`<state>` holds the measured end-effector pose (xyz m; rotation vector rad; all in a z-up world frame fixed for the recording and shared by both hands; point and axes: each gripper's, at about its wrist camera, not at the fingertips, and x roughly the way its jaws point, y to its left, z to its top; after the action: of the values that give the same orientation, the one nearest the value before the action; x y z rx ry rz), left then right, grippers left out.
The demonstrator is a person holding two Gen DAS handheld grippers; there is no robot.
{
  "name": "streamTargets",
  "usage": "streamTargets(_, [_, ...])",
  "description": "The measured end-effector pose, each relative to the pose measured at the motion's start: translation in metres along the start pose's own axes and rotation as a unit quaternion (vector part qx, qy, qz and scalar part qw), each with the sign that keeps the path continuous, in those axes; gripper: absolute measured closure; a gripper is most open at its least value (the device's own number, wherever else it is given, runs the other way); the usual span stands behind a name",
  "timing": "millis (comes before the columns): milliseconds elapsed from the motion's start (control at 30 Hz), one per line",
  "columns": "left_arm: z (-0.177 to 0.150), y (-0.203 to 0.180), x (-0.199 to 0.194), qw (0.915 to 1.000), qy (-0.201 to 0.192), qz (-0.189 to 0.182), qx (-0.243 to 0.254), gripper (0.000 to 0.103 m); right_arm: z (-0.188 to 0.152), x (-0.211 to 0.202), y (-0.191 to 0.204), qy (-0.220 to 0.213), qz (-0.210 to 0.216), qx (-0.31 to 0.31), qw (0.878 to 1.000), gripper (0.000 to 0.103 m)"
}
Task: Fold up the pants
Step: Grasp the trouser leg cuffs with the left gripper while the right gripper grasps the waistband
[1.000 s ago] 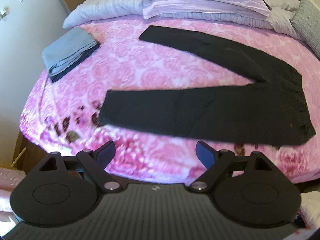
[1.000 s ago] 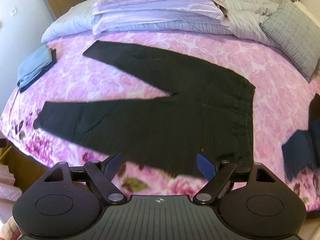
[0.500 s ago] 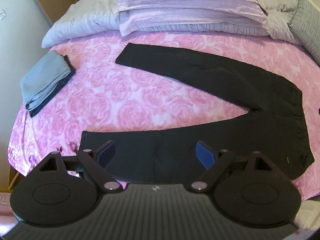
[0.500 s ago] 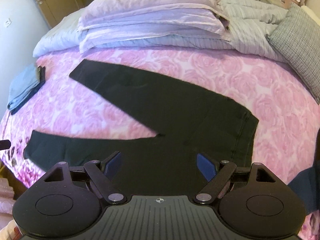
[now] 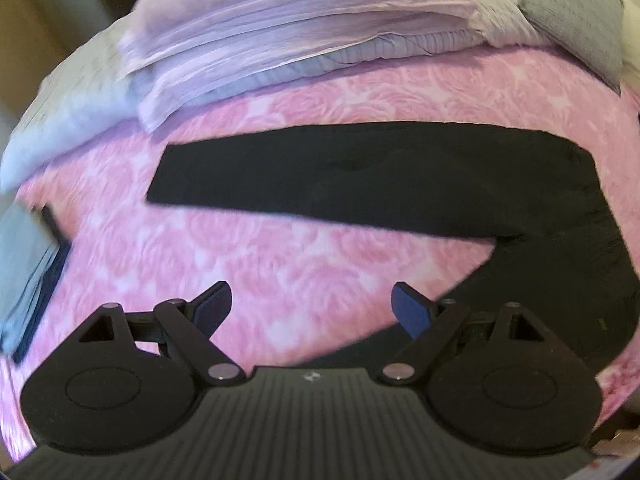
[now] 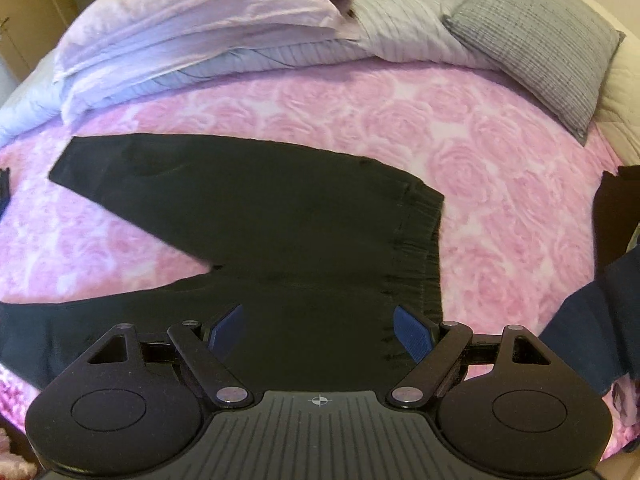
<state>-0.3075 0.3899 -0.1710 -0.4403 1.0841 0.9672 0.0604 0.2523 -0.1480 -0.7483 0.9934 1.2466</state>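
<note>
Right wrist view: your right gripper (image 6: 318,332) hangs released over the black fabric pants (image 6: 280,216), spread flat on the pink rose-print bedspread (image 6: 500,184). Left gripper (image 5: 311,308), likewise released, hangs over bare bedspread; clench there and you risk grabbing sheet.

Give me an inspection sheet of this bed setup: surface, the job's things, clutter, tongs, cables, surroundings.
Surface: bed with pink rose bedspread, mostly bare around the pants.
Job's things: black pants lying flat, legs spread apart in a V, waistband to the right, not yet folded.
Clutter: folded grey-blue clothes at the left edge; dark cloth at the right edge.
Tongs: left tongs open, over bedspread; right tongs open, above the pants' seat, holding nothing.
Cables: nothing seen.
Surroundings: stacked lilac bedding and a grey pillow at the far side.
</note>
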Motion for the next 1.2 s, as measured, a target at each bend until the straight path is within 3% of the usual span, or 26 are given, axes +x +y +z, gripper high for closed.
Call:
streamTargets(167, [0.026,-0.003,0.073,0.9979,-0.011,-0.041,0.048,0.023,0.005,0.043,-0.009,0.003,-0.008,-0.005,1.000,0.024])
streamTargets(300, [0.052,-0.012,0.131,0.9911,-0.029,-0.090,0.094,0.024,0.024,0.097,-0.011,0.004,-0.008,-0.006,1.000,0.024])
streamTargets(433, [0.088,-0.027,0.190,0.9765,-0.062,-0.132,0.158,0.029,0.055,0.156,-0.018,0.009,0.001,-0.017,1.000,0.024])
streamTargets(567, [0.131,-0.036,0.243,0.9609,-0.085,-0.144,0.221,0.037,0.097,0.203,-0.030,-0.009,-0.012,-0.039,0.999,0.024])
streamTargets(667, [0.157,-0.036,0.274,0.9511,-0.086,-0.154,0.254,0.037,0.126,0.225,-0.039,-0.025,0.007,-0.056,0.998,0.024])
streamTargets(1000, [0.187,-0.018,0.336,0.9247,-0.036,-0.163,0.342,0.057,0.170,0.277,-0.049,-0.012,0.073,-0.128,0.989,0.026])
streamTargets(1133, [0.187,-0.013,0.343,0.9113,-0.025,-0.178,0.371,0.056,0.175,0.298,-0.050,0.028,0.103,-0.145,0.984,0.042])
streamTargets(1200, [0.187,-0.015,0.345,0.9093,-0.020,-0.176,0.377,0.056,0.174,0.302,-0.049,0.030,0.104,-0.152,0.982,0.046])
